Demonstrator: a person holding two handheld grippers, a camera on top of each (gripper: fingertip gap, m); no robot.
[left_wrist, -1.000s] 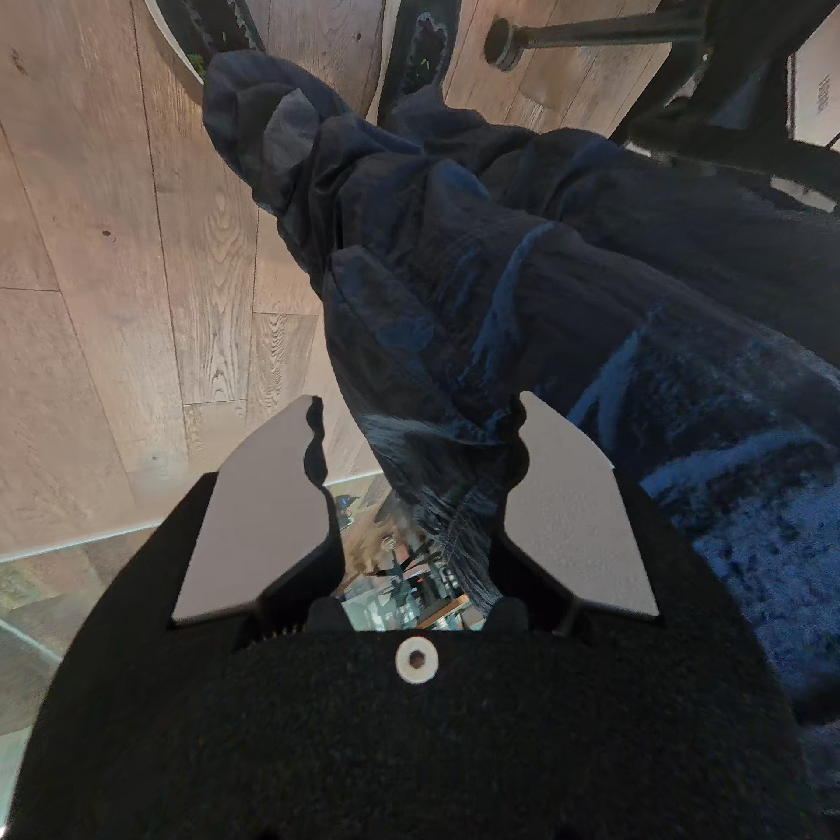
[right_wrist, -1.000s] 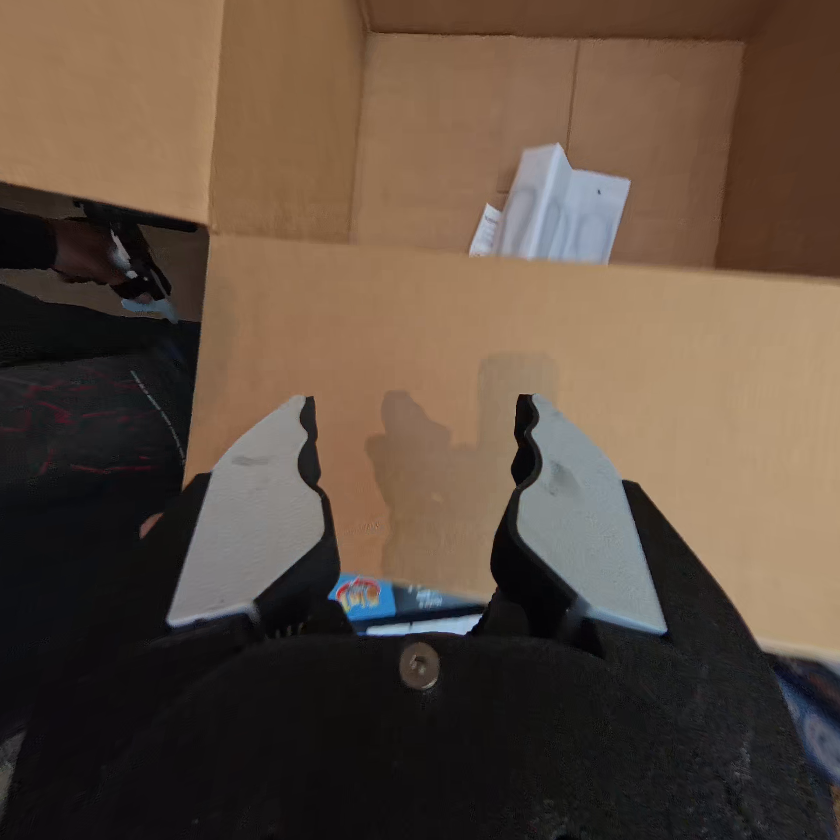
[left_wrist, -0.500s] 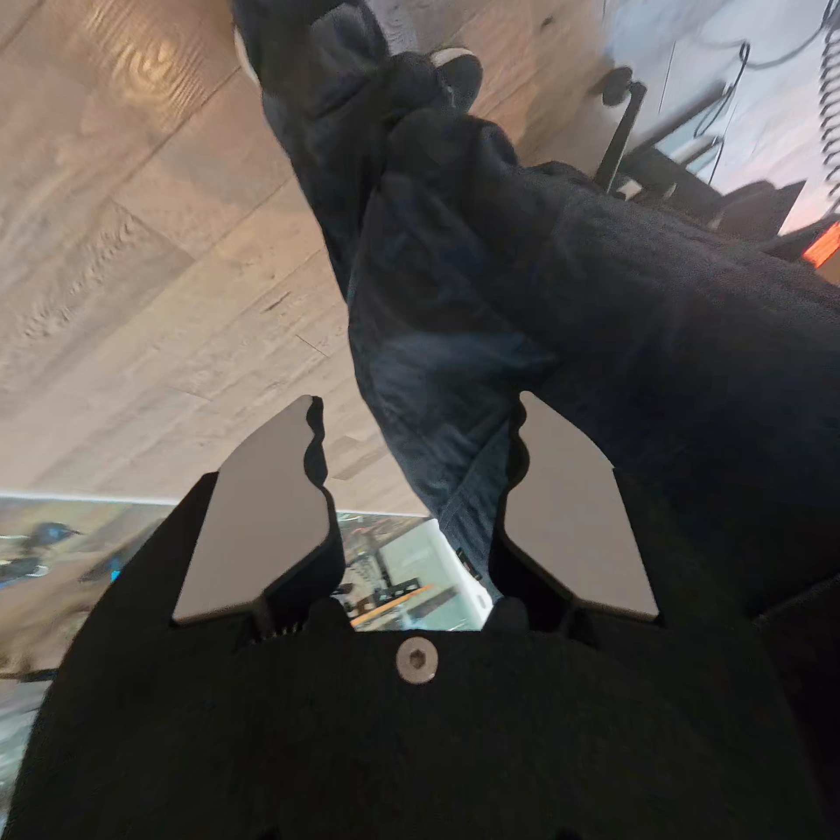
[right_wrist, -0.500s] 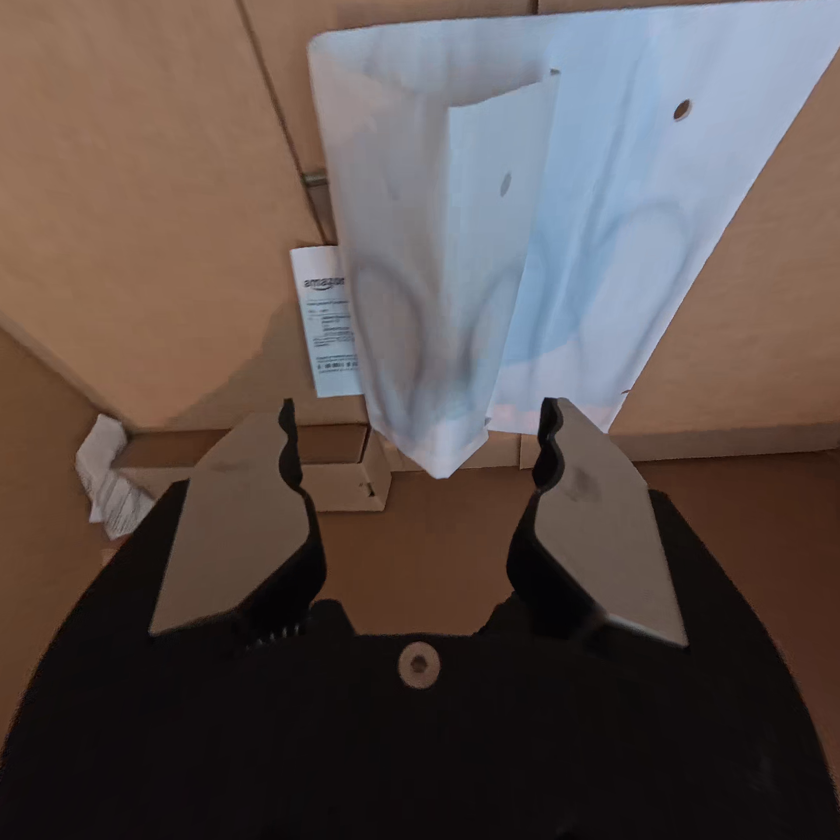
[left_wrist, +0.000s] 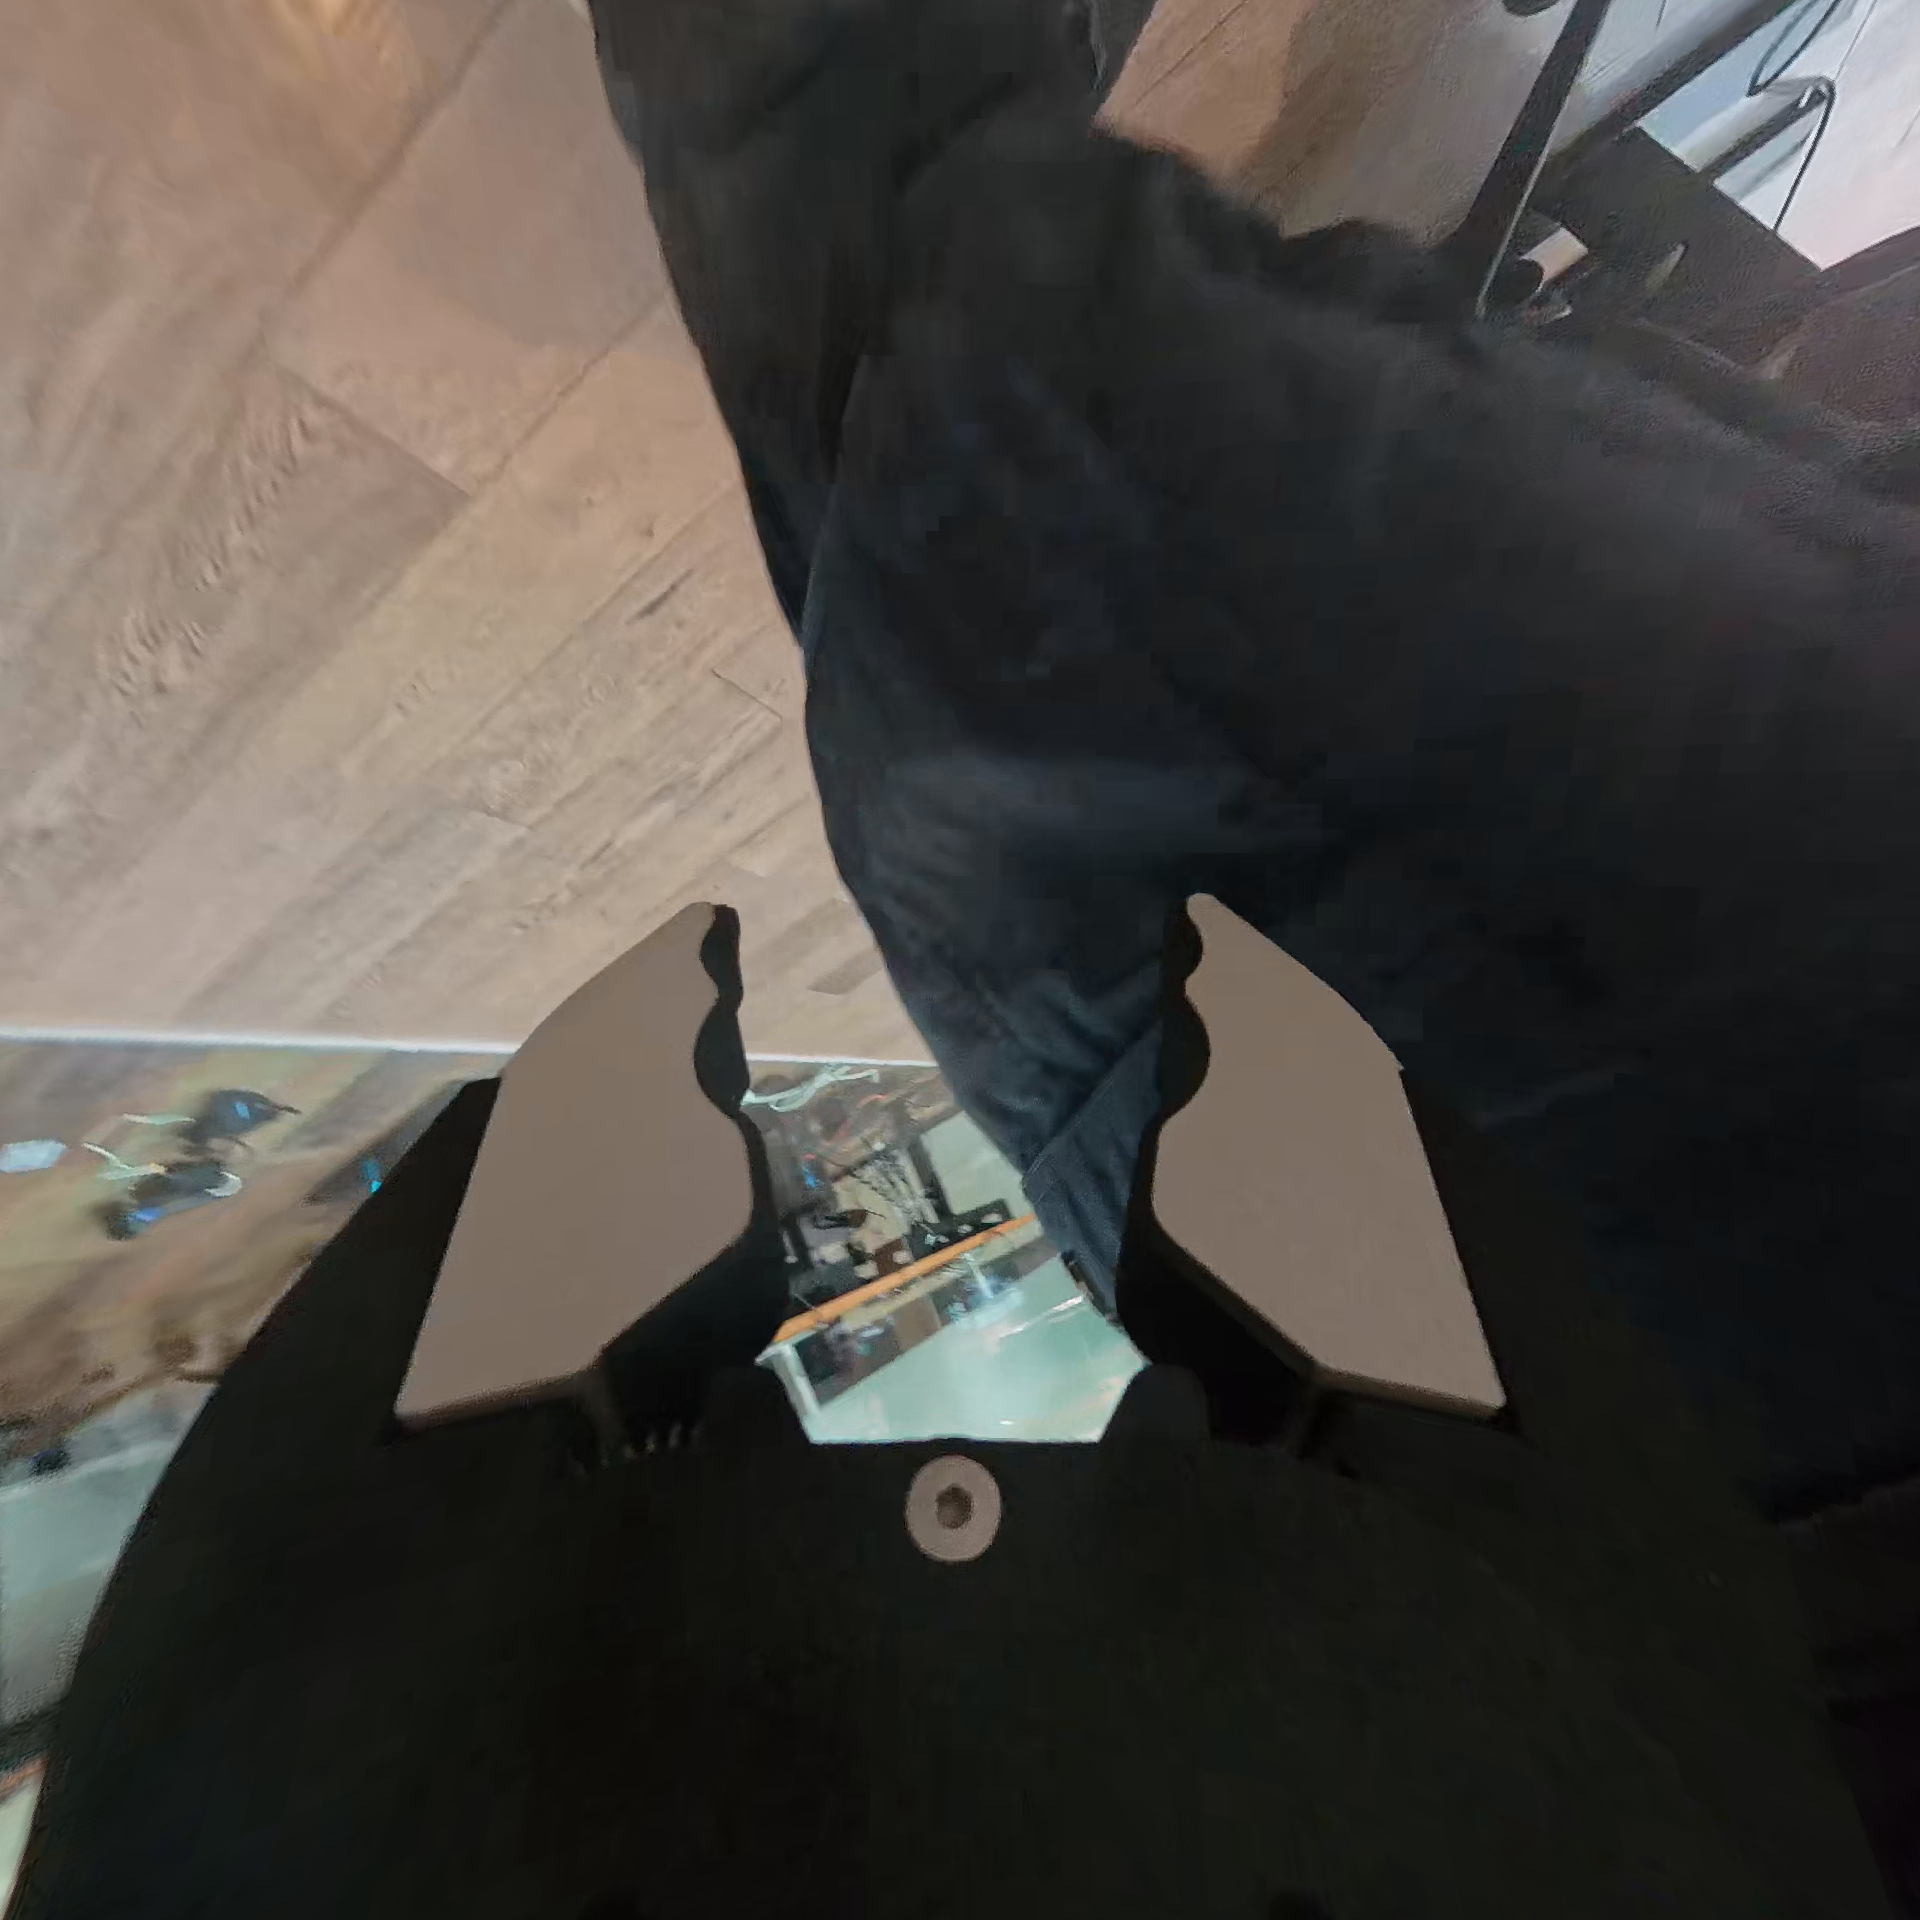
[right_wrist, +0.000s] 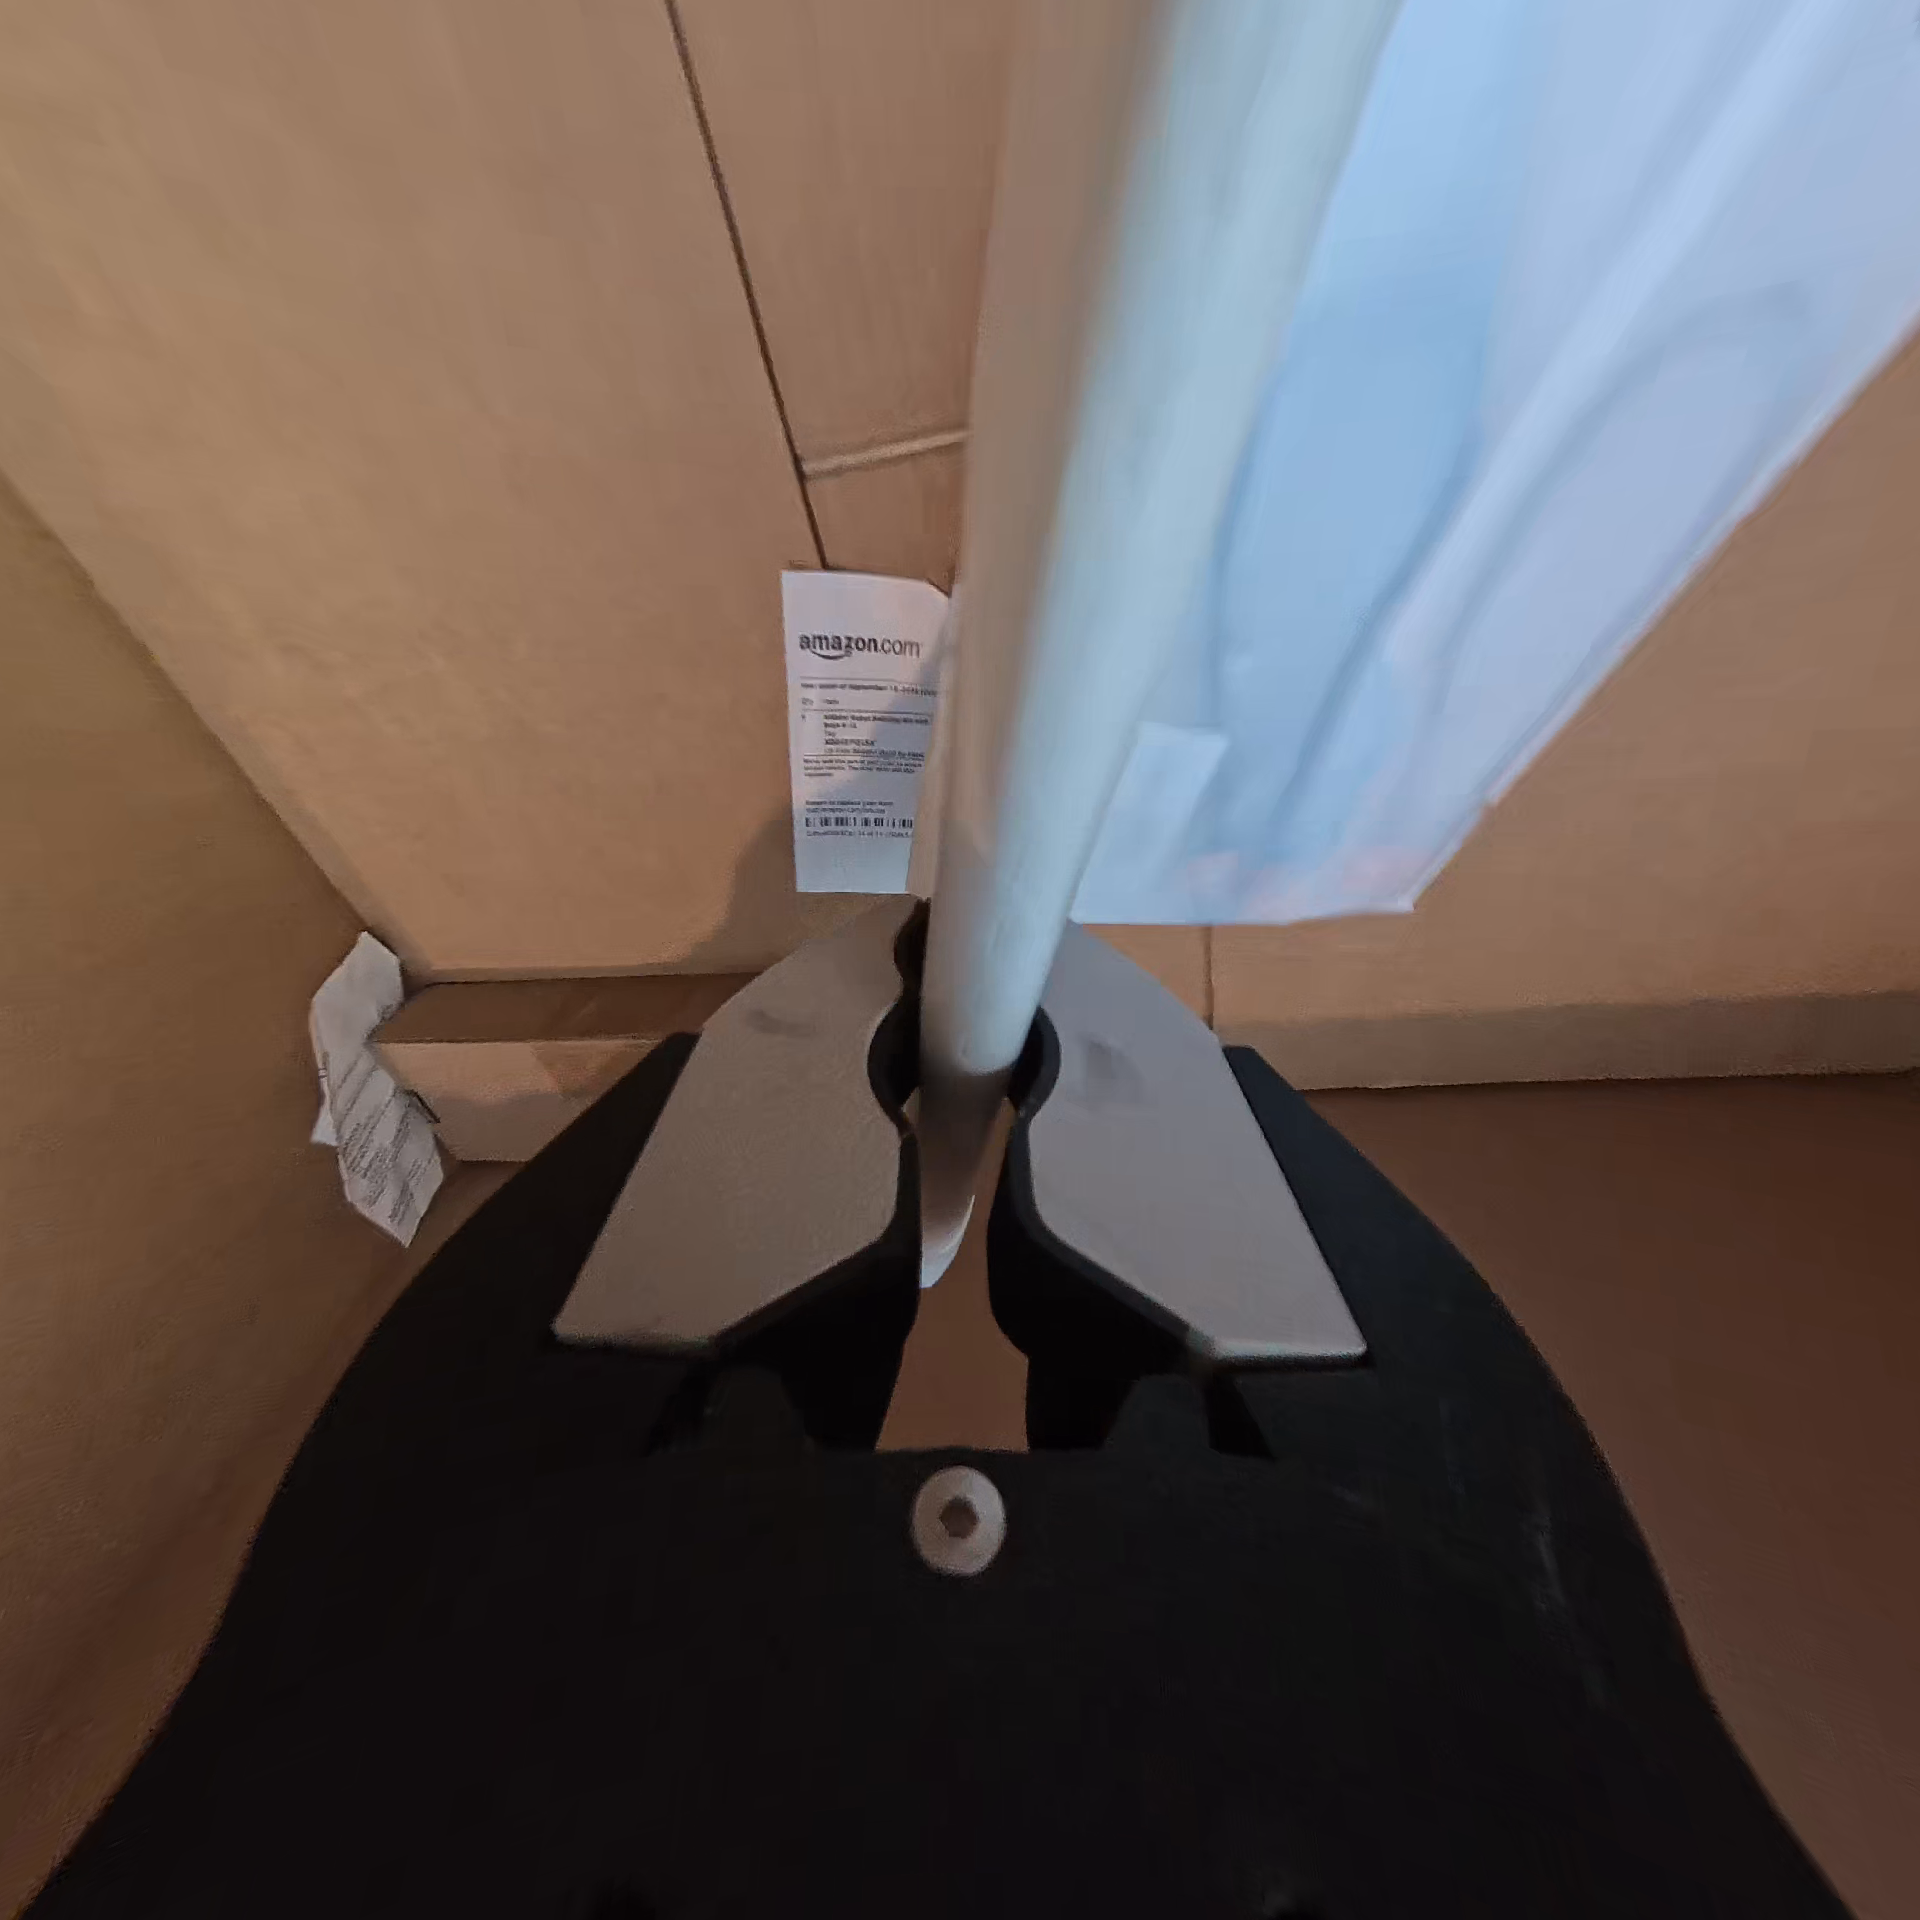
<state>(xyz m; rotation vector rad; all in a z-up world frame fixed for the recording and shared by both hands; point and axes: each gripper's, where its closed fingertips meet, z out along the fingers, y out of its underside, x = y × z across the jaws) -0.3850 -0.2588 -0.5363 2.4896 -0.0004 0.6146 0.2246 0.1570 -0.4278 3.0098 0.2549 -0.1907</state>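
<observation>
My right gripper (right_wrist: 971, 961) is inside a cardboard box (right_wrist: 416, 468) and is shut on the near edge of a white, pale-blue flat package (right_wrist: 1299, 468). The package stands up from the jaws and leans to the right against the box's back wall. My left gripper (left_wrist: 961, 920) is open and empty. It points down at a person's leg in dark blue trousers (left_wrist: 1195, 623) above a wooden floor (left_wrist: 312, 520).
A white printed slip (right_wrist: 857, 727) lies against the box wall behind the package. A small flat cardboard box (right_wrist: 499, 1049) and a crumpled paper slip (right_wrist: 369, 1091) sit in the left corner. Dark furniture legs (left_wrist: 1558, 156) stand at the left wrist view's top right.
My right gripper moved over the box rim and down inside, reached the white package and shut on its edge. My left gripper swung over the leg and stayed open.
</observation>
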